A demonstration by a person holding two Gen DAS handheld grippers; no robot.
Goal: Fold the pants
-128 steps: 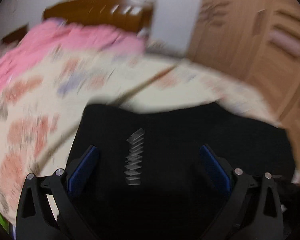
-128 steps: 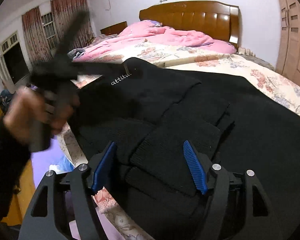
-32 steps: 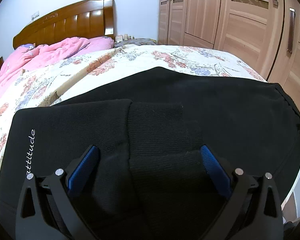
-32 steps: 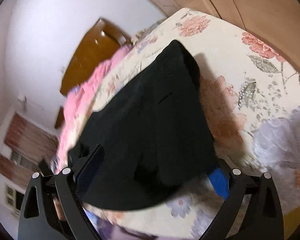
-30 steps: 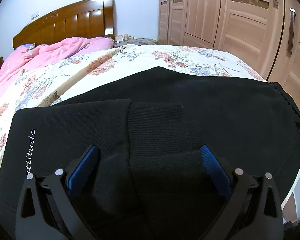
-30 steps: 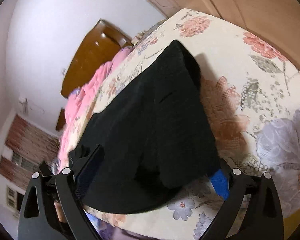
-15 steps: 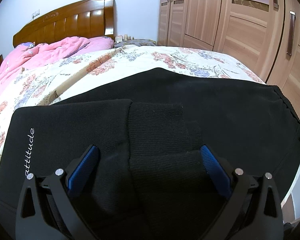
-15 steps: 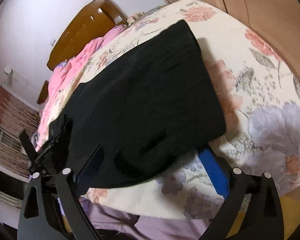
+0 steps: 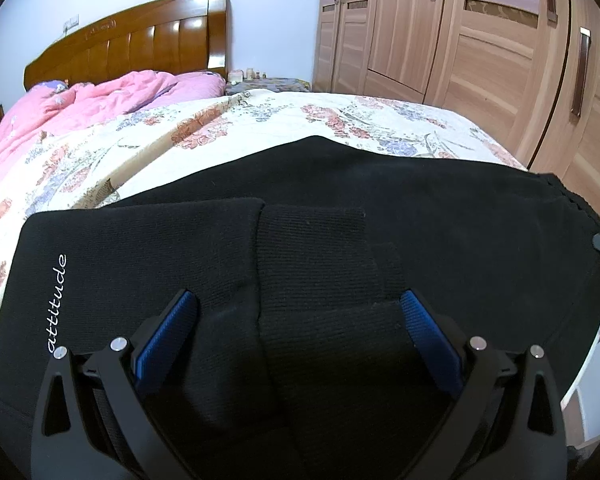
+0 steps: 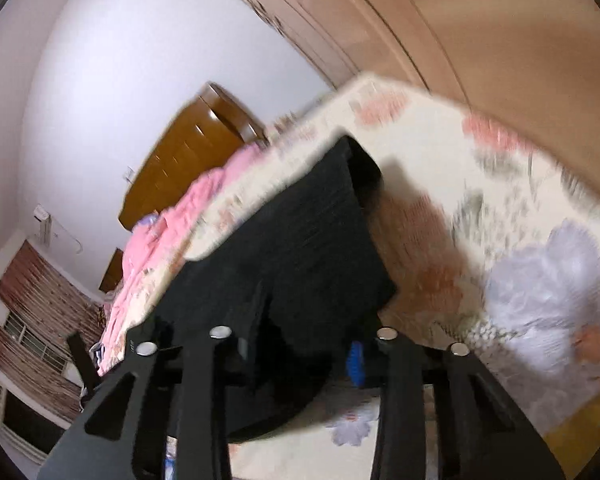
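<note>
The black pants (image 9: 440, 232) lie folded on the floral bedspread (image 9: 220, 128), with white "attitude" lettering at the left. My left gripper (image 9: 298, 312) is open and hovers low over the folded part, fingers either side of a ribbed strip. In the right wrist view the pants (image 10: 300, 248) reach down to my right gripper (image 10: 300, 354), whose jaws stand close together on the pants' near edge at the bed's side. That view is blurred.
A pink duvet (image 9: 100, 96) and wooden headboard (image 9: 132, 48) are at the far end. Wooden wardrobe doors (image 9: 480, 40) stand close along the right side of the bed. A window with curtains (image 10: 32, 320) shows in the right wrist view.
My right gripper has closed on the pants' edge and swung, blurring its view. My left gripper has stayed open over the pants.
</note>
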